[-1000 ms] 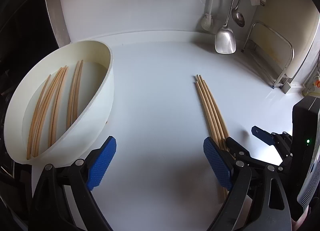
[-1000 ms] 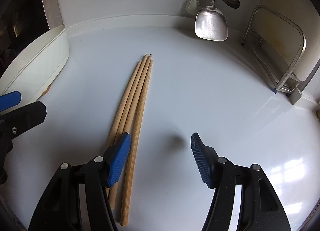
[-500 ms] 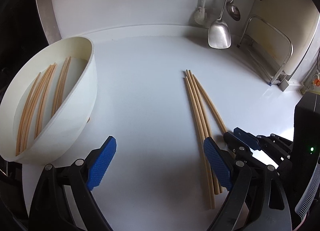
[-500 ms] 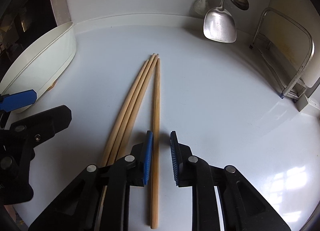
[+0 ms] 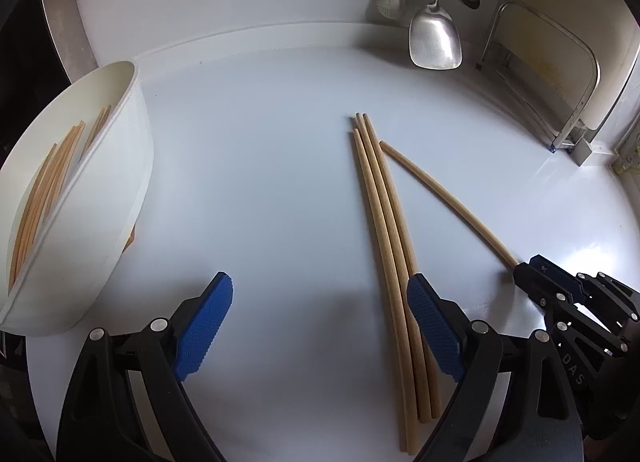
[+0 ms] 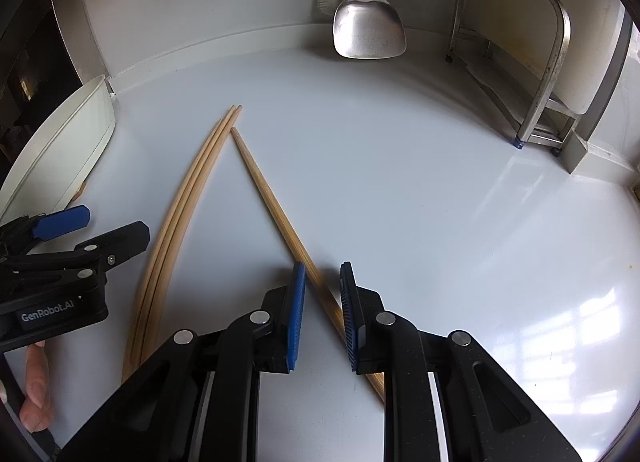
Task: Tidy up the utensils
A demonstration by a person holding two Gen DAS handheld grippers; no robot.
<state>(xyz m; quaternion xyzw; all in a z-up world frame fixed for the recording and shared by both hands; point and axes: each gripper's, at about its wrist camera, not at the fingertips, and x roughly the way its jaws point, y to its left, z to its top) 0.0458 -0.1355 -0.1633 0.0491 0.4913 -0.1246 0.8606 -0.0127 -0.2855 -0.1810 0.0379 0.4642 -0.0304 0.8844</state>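
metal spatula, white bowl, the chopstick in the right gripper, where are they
metal spatula (image 6: 370, 31), right wrist view, blade centre
white bowl (image 5: 116, 189), left wrist view, outer wall
chopstick (image 6: 272, 205), right wrist view, mid shaft

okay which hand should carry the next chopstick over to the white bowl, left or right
Right. The right gripper is already closed around the single chopstick angled away from the other three. The left gripper is open and empty, though nearer the white bowl.

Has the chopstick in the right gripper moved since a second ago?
Yes. The chopstick in the right gripper has swung out of the bundle of three chopsticks, its near end now angled right, toward the metal rack side.
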